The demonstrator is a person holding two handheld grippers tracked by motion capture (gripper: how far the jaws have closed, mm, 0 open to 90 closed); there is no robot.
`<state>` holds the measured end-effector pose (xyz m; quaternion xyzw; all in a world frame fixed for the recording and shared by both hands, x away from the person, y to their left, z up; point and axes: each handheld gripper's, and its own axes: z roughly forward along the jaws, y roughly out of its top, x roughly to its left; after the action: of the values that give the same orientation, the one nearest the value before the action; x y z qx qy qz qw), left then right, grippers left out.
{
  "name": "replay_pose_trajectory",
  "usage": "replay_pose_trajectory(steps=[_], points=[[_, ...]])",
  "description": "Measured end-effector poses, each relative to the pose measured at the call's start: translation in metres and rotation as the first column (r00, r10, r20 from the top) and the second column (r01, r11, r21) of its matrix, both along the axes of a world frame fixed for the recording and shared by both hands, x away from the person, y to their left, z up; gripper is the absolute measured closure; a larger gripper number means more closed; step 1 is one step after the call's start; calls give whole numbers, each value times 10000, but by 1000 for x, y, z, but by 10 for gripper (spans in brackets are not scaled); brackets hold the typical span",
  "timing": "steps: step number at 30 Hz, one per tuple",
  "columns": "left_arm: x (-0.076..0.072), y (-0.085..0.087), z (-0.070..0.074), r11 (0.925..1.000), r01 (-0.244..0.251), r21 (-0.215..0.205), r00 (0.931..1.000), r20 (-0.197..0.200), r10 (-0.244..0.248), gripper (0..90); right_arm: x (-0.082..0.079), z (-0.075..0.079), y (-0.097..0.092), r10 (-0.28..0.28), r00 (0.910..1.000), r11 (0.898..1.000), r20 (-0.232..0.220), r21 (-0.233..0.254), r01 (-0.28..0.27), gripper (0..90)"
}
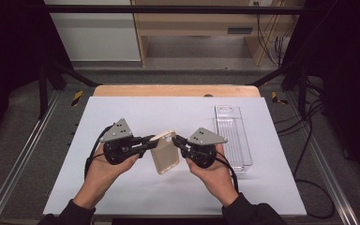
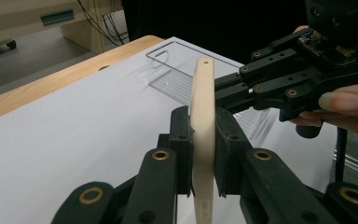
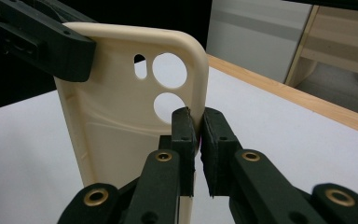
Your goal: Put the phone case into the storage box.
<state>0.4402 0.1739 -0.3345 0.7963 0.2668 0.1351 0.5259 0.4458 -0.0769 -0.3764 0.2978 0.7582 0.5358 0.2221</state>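
Observation:
A cream phone case hangs above the white mat, held from both sides. My left gripper is shut on the case's left long edge, and the left gripper view has the case edge-on between its pads. My right gripper is shut on the opposite edge. In the right gripper view its pads pinch the thin side wall of the case just below the round camera holes. The inside of the case faces that camera.
A clear plastic tray lies lengthwise on the right part of the mat, close to my right hand. The wooden table edge runs along the far side. Dark frame rails and cables flank the table.

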Motion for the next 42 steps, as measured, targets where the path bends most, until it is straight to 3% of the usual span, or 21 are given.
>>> replay_pose_trajectory(steps=[15, 42], points=[[1, 0, -5, 9998, -69, -182, 9999, -103, 67, 781, 3, -3, -1, -95, 9999, 9996, -70, 254, 97, 863], [4, -4, -5, 9993, -260, -279, 9996, 77, 262, 740, 6, -5, -5, -404, 9990, 9980, -184, 485, 413, 869]])
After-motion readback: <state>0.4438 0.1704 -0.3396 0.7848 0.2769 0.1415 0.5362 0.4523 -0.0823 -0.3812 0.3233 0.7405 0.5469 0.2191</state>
